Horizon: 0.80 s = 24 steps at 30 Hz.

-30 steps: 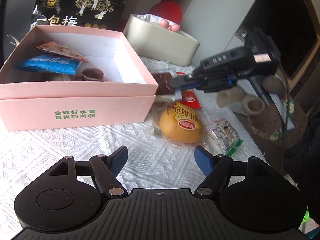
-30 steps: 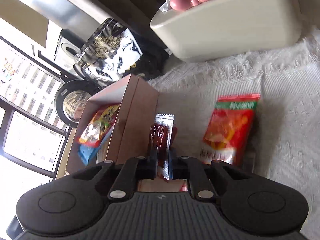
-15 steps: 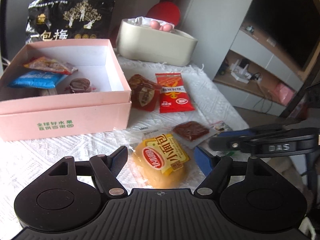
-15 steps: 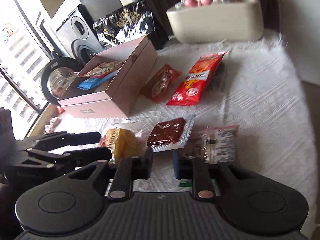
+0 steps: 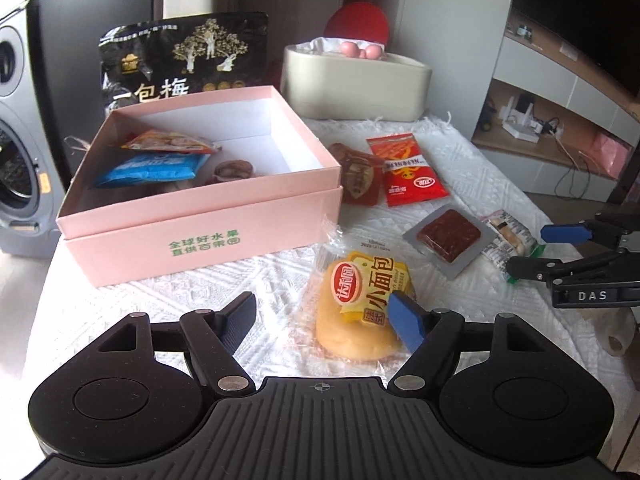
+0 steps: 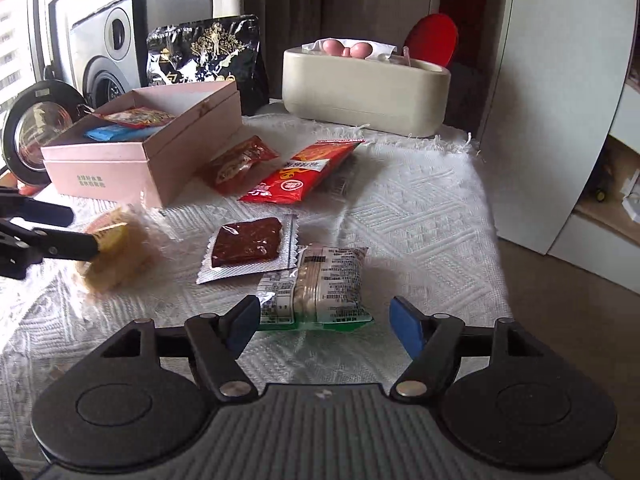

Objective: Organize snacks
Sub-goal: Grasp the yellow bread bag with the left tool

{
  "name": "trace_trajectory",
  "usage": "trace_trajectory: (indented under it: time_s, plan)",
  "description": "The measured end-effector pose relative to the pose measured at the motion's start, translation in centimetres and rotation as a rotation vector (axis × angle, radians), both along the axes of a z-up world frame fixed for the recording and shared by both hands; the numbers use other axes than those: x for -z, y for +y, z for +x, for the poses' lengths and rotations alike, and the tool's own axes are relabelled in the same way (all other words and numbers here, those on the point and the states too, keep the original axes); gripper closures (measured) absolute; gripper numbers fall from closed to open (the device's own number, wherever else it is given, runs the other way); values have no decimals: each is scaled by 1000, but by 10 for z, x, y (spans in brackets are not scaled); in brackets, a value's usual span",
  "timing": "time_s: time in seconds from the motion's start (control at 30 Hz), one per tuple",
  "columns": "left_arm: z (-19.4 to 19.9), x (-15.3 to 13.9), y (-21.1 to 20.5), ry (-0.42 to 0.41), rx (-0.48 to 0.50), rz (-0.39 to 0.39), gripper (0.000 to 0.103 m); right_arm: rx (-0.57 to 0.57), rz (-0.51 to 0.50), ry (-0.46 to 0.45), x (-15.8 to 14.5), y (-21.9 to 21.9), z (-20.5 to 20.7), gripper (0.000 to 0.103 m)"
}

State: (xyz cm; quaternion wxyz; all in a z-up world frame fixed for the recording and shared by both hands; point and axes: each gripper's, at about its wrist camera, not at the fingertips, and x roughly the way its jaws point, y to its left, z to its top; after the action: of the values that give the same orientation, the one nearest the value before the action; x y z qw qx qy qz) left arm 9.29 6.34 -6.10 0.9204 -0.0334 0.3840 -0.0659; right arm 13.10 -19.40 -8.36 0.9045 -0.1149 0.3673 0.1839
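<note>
My right tool (image 6: pixel 323 322) has its jaws opening with nothing pressed between them, and the wrapped biscuit pack (image 6: pixel 320 285) lies on the table just in front of its tips, its long axis pointing away from me, so this tool is the nearer one for it. My left tool (image 5: pixel 322 315) has its jaws closing but still apart, and the yellow bread bun (image 5: pixel 362 312) lies just ahead, toward its right finger. The bun wrapper reads "小面包", the pink box (image 5: pixel 208 236) beyond my left tool reads "全球好水果", and the other tool's body shows "DAS".
</note>
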Motion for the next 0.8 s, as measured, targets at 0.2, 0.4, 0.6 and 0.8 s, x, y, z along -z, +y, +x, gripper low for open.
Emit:
trace_trajectory:
  time_s: [0.2, 0.4, 0.6, 0.8]
  plan:
    - [5, -2, -28, -33, 132, 8, 32, 38, 98, 91, 12, -2, 6, 19]
    - [25, 9, -37, -23, 95, 47, 32, -8, 84, 119, 16, 0, 0, 0]
    - [15, 15, -7, -33, 24, 18, 29, -28, 34, 157, 12, 6, 0, 0]
    - [-6, 18, 32, -58, -45, -48, 30, 13, 104, 5, -24, 12, 13, 11]
